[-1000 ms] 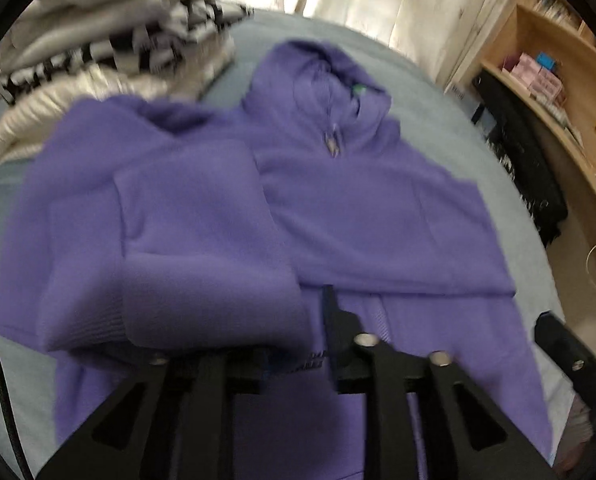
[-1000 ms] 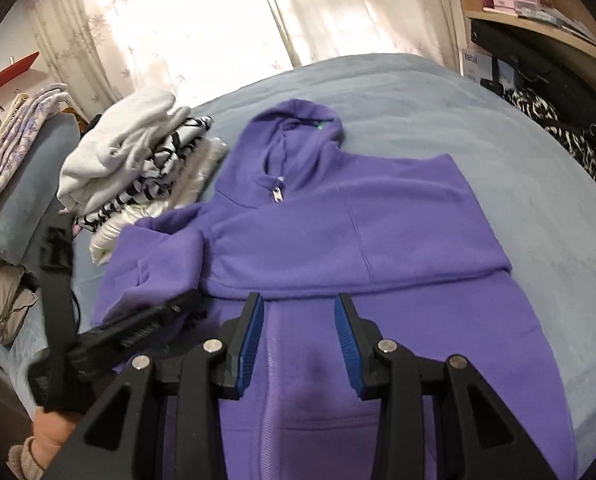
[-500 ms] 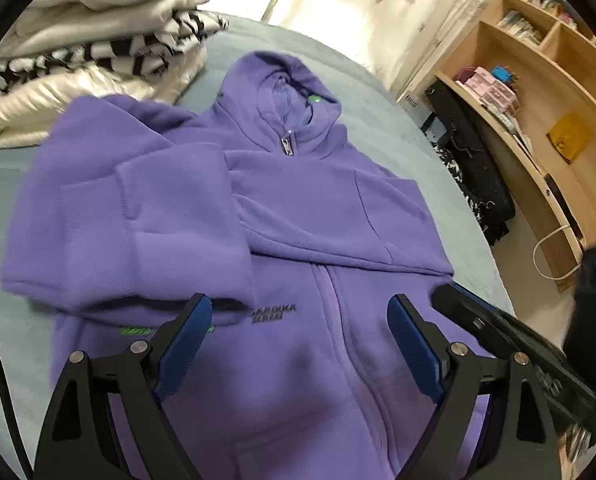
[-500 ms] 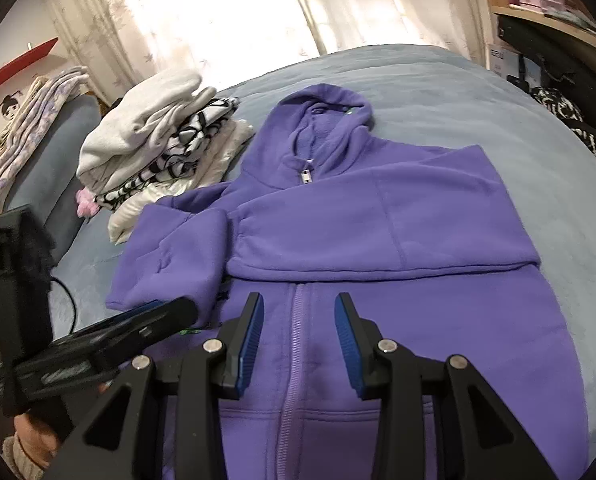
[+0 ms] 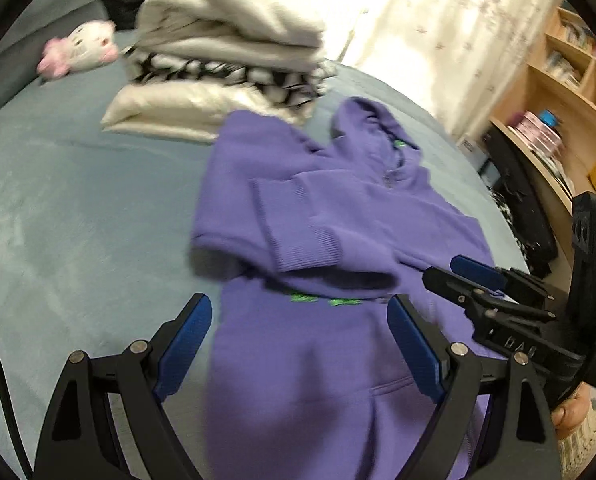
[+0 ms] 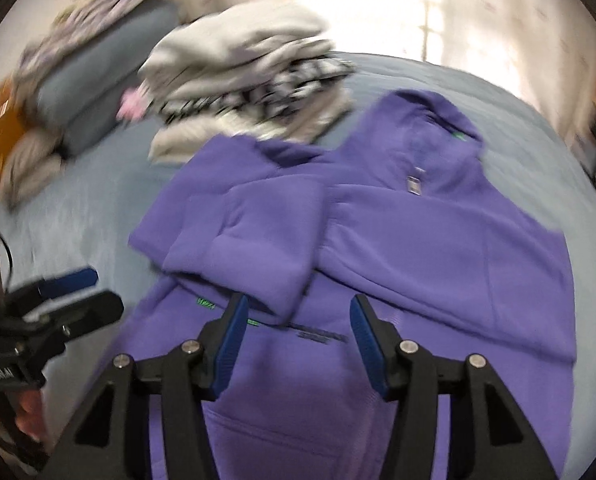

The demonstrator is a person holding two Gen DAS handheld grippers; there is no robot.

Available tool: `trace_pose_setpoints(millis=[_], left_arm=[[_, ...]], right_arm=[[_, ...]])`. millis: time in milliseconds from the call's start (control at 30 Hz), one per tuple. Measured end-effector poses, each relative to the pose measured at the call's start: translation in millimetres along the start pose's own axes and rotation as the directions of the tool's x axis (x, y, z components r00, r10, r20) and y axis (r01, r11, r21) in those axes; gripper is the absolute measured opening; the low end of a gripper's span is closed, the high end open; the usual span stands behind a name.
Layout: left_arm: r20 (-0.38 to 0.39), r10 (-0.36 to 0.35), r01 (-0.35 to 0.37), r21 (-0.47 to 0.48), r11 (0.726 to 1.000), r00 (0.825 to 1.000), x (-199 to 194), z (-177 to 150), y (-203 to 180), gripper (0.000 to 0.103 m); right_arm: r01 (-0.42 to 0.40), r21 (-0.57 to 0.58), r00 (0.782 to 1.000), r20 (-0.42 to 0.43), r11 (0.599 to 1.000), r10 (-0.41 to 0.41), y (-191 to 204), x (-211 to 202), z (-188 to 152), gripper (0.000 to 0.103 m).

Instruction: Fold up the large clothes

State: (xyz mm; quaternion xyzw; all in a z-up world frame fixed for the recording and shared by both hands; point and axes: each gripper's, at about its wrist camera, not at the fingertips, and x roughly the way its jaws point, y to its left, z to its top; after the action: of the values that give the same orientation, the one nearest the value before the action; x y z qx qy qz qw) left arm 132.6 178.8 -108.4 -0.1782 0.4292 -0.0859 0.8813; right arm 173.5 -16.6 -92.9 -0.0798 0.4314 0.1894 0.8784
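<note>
A purple zip hoodie [image 5: 338, 216] [image 6: 438, 240] lies face up on the grey-blue bed, both sleeves folded across its chest, hood pointing away. My left gripper [image 5: 300, 320] hangs open above the hoodie's lower left edge, nothing between its blue pads. My right gripper [image 6: 295, 324] hovers over the hoodie's lower front below the folded left sleeve; its jaws are opening and hold nothing. Each gripper shows in the other's view: the right gripper [image 5: 474, 276] at the right, the left gripper [image 6: 69, 288] at the left. The picture is blurred by motion.
A stack of folded clothes [image 5: 225, 64] [image 6: 249, 80], white, black-and-white patterned and cream, sits beyond the hoodie's left shoulder. A pink-and-white plush toy [image 5: 77, 48] lies at the far left. Wooden shelves [image 5: 558, 120] stand right of the bed [image 5: 57, 208]. A hand [image 5: 574, 412] holds the right gripper.
My left gripper let go of the left sleeve, which now lies folded on the chest, and drew back leftward, open. My right gripper's jaws widened and it shifted left over the hoodie's lower front.
</note>
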Motion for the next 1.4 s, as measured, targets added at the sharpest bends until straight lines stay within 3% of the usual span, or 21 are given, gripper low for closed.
trace_pose_setpoints(millis=[167, 333, 367, 400, 433, 533, 667, 767, 867, 900, 933, 1033, 1200, 1400], left_arm=[[-0.021, 0.014, -0.015, -0.051, 0.999, 1.000, 7, -4, 24, 0.088], [-0.025, 0.012, -0.014, -0.064, 0.998, 1.000, 9, -7, 32, 0.088], [-0.025, 0.013, -0.015, -0.064, 0.998, 1.000, 10, -7, 32, 0.088], [-0.025, 0.017, -0.018, -0.062, 0.998, 1.000, 10, -8, 32, 0.088], [-0.025, 0.021, -0.023, -0.060, 0.998, 0.999, 11, -8, 31, 0.088], [-0.022, 0.029, -0.030, -0.050, 0.998, 0.999, 11, -7, 29, 0.088], [-0.020, 0.030, -0.031, -0.040, 0.999, 0.999, 12, -7, 27, 0.088], [-0.018, 0.027, -0.028, -0.028, 0.999, 0.999, 13, -8, 23, 0.088], [-0.024, 0.024, -0.025, -0.014, 1.000, 0.999, 15, -10, 17, 0.088], [-0.029, 0.020, -0.021, -0.011, 1.000, 0.999, 16, -10, 16, 0.088], [-0.038, 0.014, -0.014, -0.009, 1.000, 0.999, 19, -9, 13, 0.088], [-0.049, 0.010, -0.010, 0.007, 1.000, 0.999, 26, -1, 7, 0.088], [-0.053, -0.001, 0.003, 0.030, 1.000, 0.999, 43, 34, -1, 0.088], [-0.052, 0.009, -0.008, 0.026, 1.000, 0.999, 92, 104, -1, 0.088]], right_arm=[[0.077, -0.192, 0.996, -0.039, 0.978, -0.086, 37, 32, 6, 0.053], [0.187, -0.380, 0.973, -0.054, 0.906, -0.224, 64, 72, 6, 0.052], [0.200, -0.389, 0.971, -0.043, 0.899, -0.235, 64, 75, 7, 0.048], [0.214, -0.394, 0.971, -0.012, 0.894, -0.238, 65, 74, 10, 0.018], [0.215, -0.392, 0.972, -0.004, 0.894, -0.235, 65, 73, 13, 0.006], [0.213, -0.310, 0.977, 0.095, 0.926, -0.193, 54, 41, 37, 0.006], [0.122, -0.023, 0.960, 0.257, 0.992, -0.112, -3, -33, 69, 0.006], [0.042, 0.259, 0.942, 0.313, 0.965, -0.124, -78, -69, 60, 0.006], [0.044, 0.451, 0.954, 0.244, 0.892, -0.171, -136, -65, 30, 0.009], [0.066, 0.508, 0.975, 0.151, 0.859, -0.165, -159, -50, 13, 0.015], [0.066, 0.540, 0.990, 0.072, 0.839, -0.124, -173, -37, 0, 0.024], [0.034, 0.645, 0.997, -0.077, 0.764, 0.020, -206, -8, -43, 0.027], [-0.001, 0.686, 0.997, -0.060, 0.728, 0.058, -227, -16, -69, 0.028], [-0.042, 0.672, 0.998, -0.002, 0.740, 0.058, -238, -17, -61, 0.035]])
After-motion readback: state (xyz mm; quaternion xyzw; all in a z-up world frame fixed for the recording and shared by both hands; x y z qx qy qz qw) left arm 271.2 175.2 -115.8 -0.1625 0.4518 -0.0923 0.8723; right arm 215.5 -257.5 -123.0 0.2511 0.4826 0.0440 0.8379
